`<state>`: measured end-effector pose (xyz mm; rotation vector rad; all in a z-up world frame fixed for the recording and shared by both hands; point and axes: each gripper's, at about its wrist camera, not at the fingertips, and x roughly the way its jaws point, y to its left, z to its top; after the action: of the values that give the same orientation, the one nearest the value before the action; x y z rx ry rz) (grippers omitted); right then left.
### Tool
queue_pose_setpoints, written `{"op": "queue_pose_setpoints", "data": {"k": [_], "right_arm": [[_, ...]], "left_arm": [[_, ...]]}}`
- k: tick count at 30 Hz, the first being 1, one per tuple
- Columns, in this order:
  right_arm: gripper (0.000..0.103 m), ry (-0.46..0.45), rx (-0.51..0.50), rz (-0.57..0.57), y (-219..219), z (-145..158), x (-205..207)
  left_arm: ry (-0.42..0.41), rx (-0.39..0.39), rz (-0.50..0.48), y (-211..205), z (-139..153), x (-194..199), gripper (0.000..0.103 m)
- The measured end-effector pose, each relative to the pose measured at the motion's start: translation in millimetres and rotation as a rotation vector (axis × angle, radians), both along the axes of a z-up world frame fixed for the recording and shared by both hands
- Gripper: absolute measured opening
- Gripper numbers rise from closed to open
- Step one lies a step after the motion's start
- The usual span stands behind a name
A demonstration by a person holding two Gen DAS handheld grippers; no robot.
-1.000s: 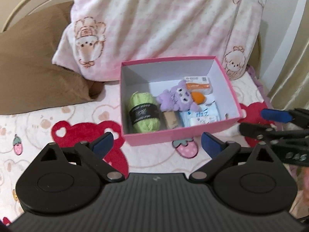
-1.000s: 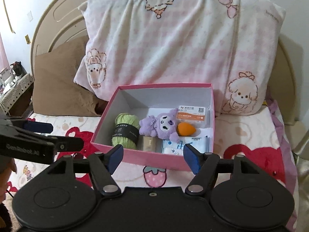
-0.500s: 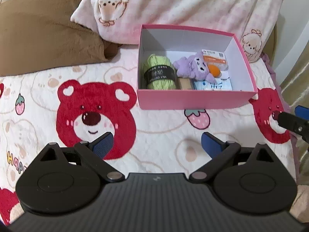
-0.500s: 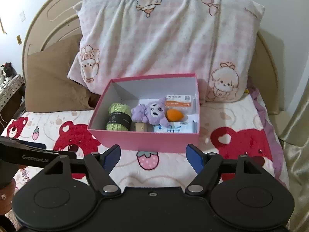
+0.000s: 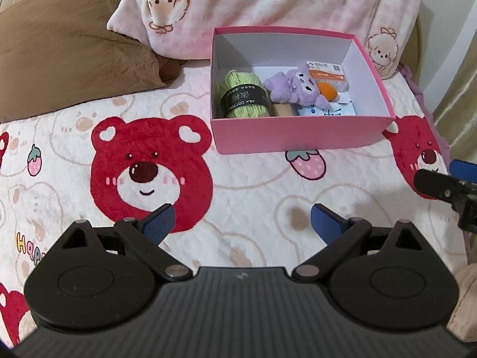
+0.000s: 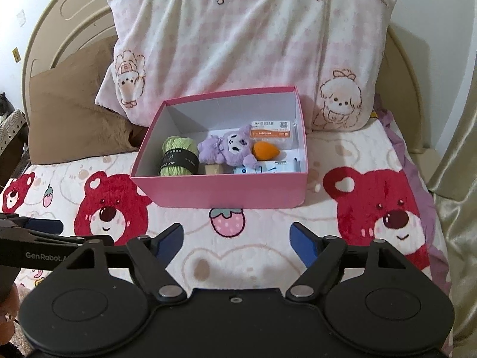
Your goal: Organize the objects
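**Both grippers back off the filled box**

The pink box (image 6: 220,189) sits far on the bed, now farther off than before, holding green yarn (image 6: 178,156) and purple plush (image 6: 228,149). Left gripper (image 5: 242,220) jaws wide, empty; right gripper (image 6: 235,240) jaws opening, empty. Packing looks done.

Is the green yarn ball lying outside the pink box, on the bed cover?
No, the green yarn ball lies inside the pink box, at its left end beside the purple plush toy.

Black right tool (image 6: 237,240), blue ribbed pads (image 6: 302,243), silver pivot screws, grooved body
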<state>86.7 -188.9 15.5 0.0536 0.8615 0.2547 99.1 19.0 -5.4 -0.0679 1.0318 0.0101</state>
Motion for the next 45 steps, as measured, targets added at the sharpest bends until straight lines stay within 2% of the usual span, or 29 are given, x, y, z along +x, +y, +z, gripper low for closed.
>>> {"op": "queue_pose_setpoints", "data": {"k": [6, 11, 25, 31, 45], "right_arm": [[0.090, -0.011, -0.055, 0.048, 13.8, -0.5, -8.2], [0.090, 0.002, -0.084, 0.039, 21.1, 0.1, -10.7], [0.090, 0.049, -0.105, -0.020, 18.3, -0.4, -7.8], [0.090, 0.070, -0.109, -0.045, 16.8, -2.6, -5.5], [0.090, 0.094, -0.132, -0.057, 15.1, -5.6, -4.4]], "left_arm": [[0.012, -0.015, 0.003, 0.1, 0.6, -3.7, 0.099], [0.024, -0.005, 0.002, -2.1, -1.0, -5.7, 0.099], [0.004, 0.022, 0.007, 0.6, 4.5, -9.9, 0.099], [0.005, 0.006, 0.011, 0.6, 5.2, -11.1, 0.099], [0.022, 0.033, 0.020, -0.1, -0.6, -7.0, 0.099]]}}
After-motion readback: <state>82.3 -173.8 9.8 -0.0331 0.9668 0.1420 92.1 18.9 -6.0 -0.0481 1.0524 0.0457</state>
